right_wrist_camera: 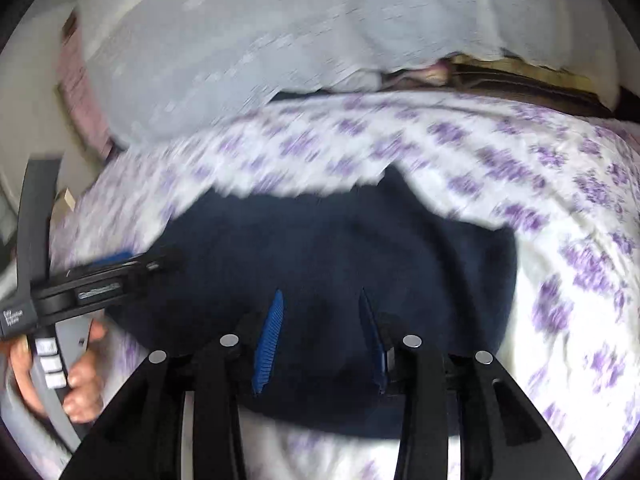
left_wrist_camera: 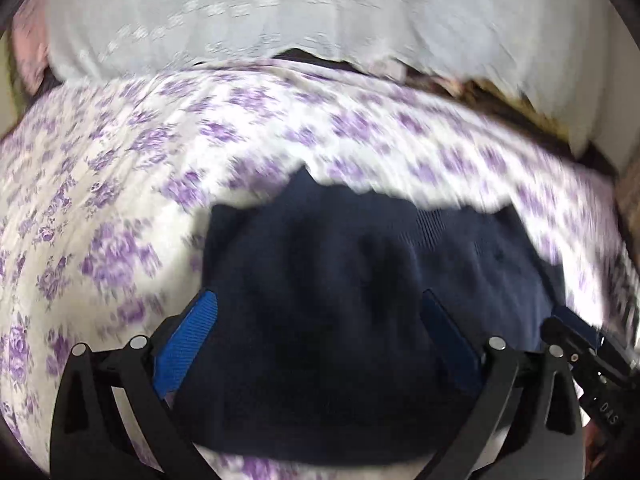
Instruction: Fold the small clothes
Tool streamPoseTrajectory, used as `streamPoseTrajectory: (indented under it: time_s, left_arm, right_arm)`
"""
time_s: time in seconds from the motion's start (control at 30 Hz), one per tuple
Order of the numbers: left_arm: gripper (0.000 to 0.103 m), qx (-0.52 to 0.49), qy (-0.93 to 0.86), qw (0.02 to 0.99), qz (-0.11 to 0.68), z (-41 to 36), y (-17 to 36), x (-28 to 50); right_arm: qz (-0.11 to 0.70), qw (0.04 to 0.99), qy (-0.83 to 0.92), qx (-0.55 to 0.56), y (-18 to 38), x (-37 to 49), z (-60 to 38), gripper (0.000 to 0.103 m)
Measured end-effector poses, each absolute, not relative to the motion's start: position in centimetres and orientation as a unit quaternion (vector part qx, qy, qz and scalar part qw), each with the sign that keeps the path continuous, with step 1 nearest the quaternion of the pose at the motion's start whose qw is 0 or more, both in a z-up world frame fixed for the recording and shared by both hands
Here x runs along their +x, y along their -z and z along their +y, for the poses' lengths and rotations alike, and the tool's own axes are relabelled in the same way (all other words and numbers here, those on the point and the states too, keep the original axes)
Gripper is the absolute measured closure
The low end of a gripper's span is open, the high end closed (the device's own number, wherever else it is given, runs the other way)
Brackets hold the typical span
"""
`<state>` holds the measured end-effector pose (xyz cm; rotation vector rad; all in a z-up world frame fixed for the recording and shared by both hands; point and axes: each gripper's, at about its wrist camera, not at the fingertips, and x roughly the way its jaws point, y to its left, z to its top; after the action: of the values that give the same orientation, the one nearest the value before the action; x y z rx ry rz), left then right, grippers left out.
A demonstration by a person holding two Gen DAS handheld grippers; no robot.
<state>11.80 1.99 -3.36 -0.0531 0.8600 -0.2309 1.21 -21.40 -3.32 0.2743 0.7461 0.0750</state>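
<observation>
No container visible in either view; only soft goods on a bed.

Navy knit garment [left_wrist_camera: 340, 320] spread on a white bedsheet with purple floral print [left_wrist_camera: 120, 184], filling the lower centre of the left wrist view from about 5 o'clock round to 8 o'clock. Dark, fine-ribbed fabric, ribbing faintly visible near the upper right part at 2 o'clock of the garment. Top edge uneven, with a small peak at 12 o'clock and another corner at 2 o'clock. Lower edge straighter, sheet showing beneath it at 6 o'clock. Whether folded over already: cannot tell, too dark and blurred.

Left gripper [left_wrist_camera: 320, 312] over the garment, jaws spread wide, blue pads [left_wrist_camera: 188, 344] at 8 o'clock and 4 o'clock of the cloth, nothing pinched between them. In the right wrist view, left gripper [right_wrist_camera: 132, 268] at 9 o'clock, reaching onto the garment's left edge, with the person's left hand [right_wrist_camera: 80, 376] wrapped on its handle at 8 o'clock.

Right gripper [right_wrist_camera: 320, 336] above the same navy garment [right_wrist_camera: 320, 248], jaws apart with a moderate gap, blue pads [right_wrist_camera: 270, 340] edge-on, clamped on nothing visible.

Pale grey-white bedding [left_wrist_camera: 260, 20] bunched at 12 o'clock beyond the sheet; something pink [left_wrist_camera: 28, 48] at 10 o'clock. Heavy motion blur throughout.
</observation>
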Motion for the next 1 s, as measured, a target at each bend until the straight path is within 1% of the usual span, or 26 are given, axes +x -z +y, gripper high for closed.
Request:
streamPoseTrajectory:
  time_s: [0.07,0.13,0.23,0.27,0.37,0.47,0.6,0.67,0.87,1.0]
  left_arm:
    - [0.004,-0.039,0.101,0.899,0.425,2.1,3.3,13.8]
    - [0.004,-0.034,0.078,0.897,0.435,1.9,4.3,15.6]
    - [0.004,-0.016,0.053,0.882,0.468,1.8,8.3,17.1]
    - [0.004,-0.023,0.057,0.886,0.459,2.1,8.8,17.0]
    - [0.004,-0.016,0.061,0.887,0.458,2.1,8.3,17.1]
    - [0.005,-0.020,0.060,0.893,0.447,2.4,7.5,16.0]
    - [0.005,-0.027,0.099,0.909,0.405,1.9,4.8,12.6]
    - [0.005,-0.016,0.114,0.911,0.396,0.8,4.2,11.3]
    - [0.005,0.036,0.145,0.902,0.404,-2.8,5.4,6.9]
    - [0.005,0.045,0.157,0.898,0.409,-3.8,5.9,4.9]
  right_arm:
    - [0.363,0.919,-0.018,0.155,3.3,3.2,-22.5,0.063]
    - [0.370,0.914,-0.006,0.169,4.3,4.9,-23.5,0.063]
    - [0.400,0.898,0.015,0.181,7.5,6.1,-24.9,0.064]
    - [0.391,0.900,0.001,0.193,8.3,6.0,-25.3,0.064]
    - [0.390,0.900,-0.001,0.197,7.6,5.9,-25.5,0.064]
    - [0.379,0.900,-0.001,0.216,7.0,4.7,-26.1,0.064]
    - [0.337,0.910,0.002,0.241,4.6,2.7,-27.7,0.063]
    - [0.324,0.912,0.009,0.250,4.0,1.3,-28.8,0.062]
    - [0.322,0.895,0.038,0.308,5.8,-3.8,-32.5,0.059]
    - [0.329,0.876,0.019,0.352,7.6,-5.6,-33.4,0.058]
